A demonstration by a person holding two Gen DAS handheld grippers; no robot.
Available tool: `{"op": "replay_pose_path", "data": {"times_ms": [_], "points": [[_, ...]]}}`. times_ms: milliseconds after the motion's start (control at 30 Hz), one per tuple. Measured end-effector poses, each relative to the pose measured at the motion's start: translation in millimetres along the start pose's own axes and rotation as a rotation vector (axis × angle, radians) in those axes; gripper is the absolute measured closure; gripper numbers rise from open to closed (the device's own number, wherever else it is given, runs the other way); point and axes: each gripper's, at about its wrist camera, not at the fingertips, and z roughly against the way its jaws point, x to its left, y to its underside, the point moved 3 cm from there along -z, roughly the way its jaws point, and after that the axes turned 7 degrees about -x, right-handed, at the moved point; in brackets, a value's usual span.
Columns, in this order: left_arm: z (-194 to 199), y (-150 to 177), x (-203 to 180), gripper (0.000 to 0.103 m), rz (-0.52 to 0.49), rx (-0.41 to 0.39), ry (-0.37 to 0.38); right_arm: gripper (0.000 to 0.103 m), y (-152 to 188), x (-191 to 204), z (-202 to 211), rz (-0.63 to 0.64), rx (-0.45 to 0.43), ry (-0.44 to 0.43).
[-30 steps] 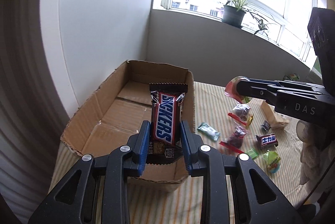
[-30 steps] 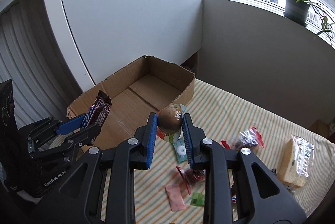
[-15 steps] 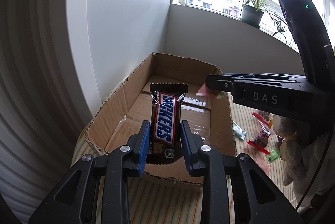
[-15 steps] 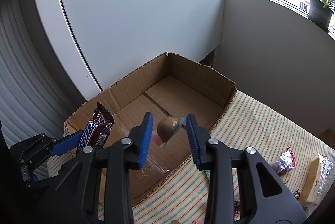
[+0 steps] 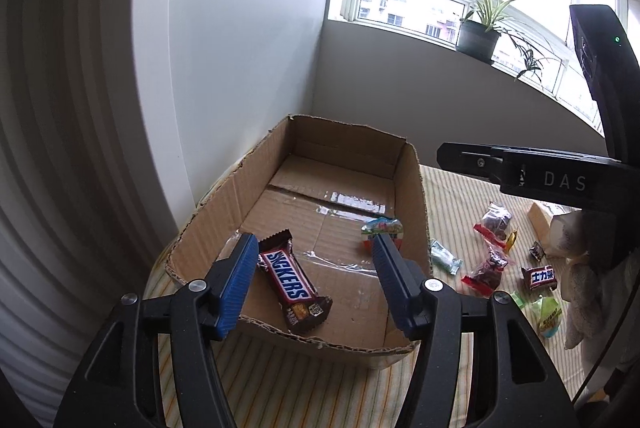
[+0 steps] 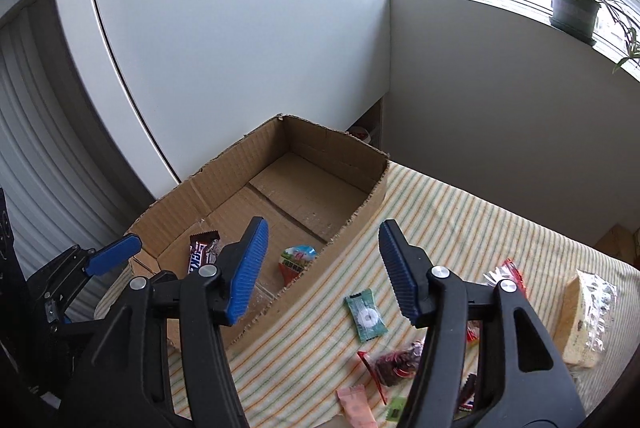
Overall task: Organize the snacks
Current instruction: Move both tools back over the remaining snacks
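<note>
An open cardboard box (image 5: 412, 187) (image 6: 224, 163) stands on the striped cloth. A Snickers bar (image 5: 292, 284) (image 6: 200, 254) lies flat on its floor near the front. A round colourful snack cup (image 5: 382, 230) (image 6: 298, 260) lies in the box by its right wall. My left gripper (image 5: 312, 284) is open and empty just above the bar. My right gripper (image 6: 324, 268) is open and empty over the box's right wall; it also shows in the left wrist view (image 5: 520, 167).
Loose snacks lie on the cloth right of the box: a green mint packet (image 6: 366, 316) (image 5: 444, 260), red-wrapped sweets (image 5: 486, 268) (image 6: 394, 364), a pale wrapped cake (image 6: 584, 316), a pink packet (image 6: 356, 404). A white wall stands behind the box. A potted plant (image 6: 574, 3) is on the windowsill.
Both grippers have opened. The Snickers bar left the left gripper and the round cup left the right gripper; both now lie in the box.
</note>
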Motion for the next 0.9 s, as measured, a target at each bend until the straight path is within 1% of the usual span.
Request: {"op": "replay_pose_path", "data": {"times_ms": [267,400,533,633,733,900], "points": [[8,-1,-31,0.044,-0.029,-0.013,0.069,0.043,20,-41,53,-0.024,-0.010,0.087],[11,1,-50,0.044,-0.051,-0.008,0.106,0.043,40,-63,75,-0.039,0.011,0.125],[15,10,-72,0.044,-0.095,0.004,0.149,0.043,66,-80,93,-0.058,0.037,0.164],[11,20,-83,0.044,-0.102,0.042,0.191,0.043,88,-89,100,-0.087,0.069,0.174],[7,29,-91,0.044,-0.102,0.080,0.217,0.043,111,-92,105,-0.086,0.083,0.193],[2,42,-107,0.044,-0.099,0.143,0.261,0.043,143,-92,96,-0.088,0.123,0.200]]}}
